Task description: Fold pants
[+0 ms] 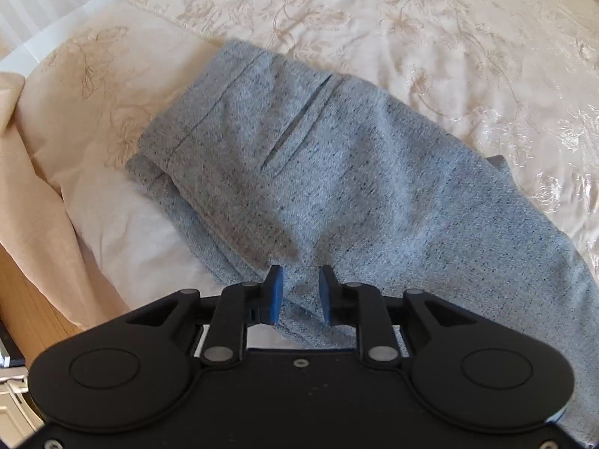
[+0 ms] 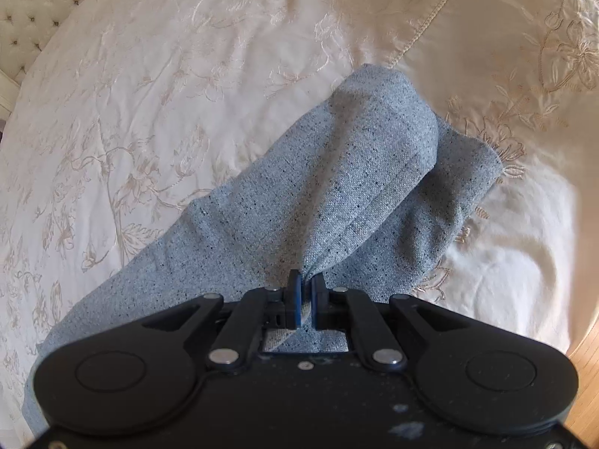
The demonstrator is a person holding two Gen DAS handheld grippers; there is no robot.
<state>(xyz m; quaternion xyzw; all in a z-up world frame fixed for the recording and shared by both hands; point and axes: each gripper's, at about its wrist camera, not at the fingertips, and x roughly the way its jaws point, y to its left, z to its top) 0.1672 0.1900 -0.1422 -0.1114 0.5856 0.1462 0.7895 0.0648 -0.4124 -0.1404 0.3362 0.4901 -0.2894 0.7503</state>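
Lying across the cream bedspread (image 1: 449,37), the grey pants (image 1: 299,172) spread ahead of and beneath both tongs. The left tongs (image 1: 300,292) pointed steeply down with the jaws parted, the blue pads (image 1: 276,292) standing clear to either side of a strip of the fabric and not pressing it. The pocket slit and waistband lay further ahead, toward the bed's edge. The right tongs (image 2: 304,301) had their jaws pressed nearly together, pinching a raised fold of the pants (image 2: 337,194) between the pads. From that pinch the cloth ran forward in a rounded hump over a flatter layer.
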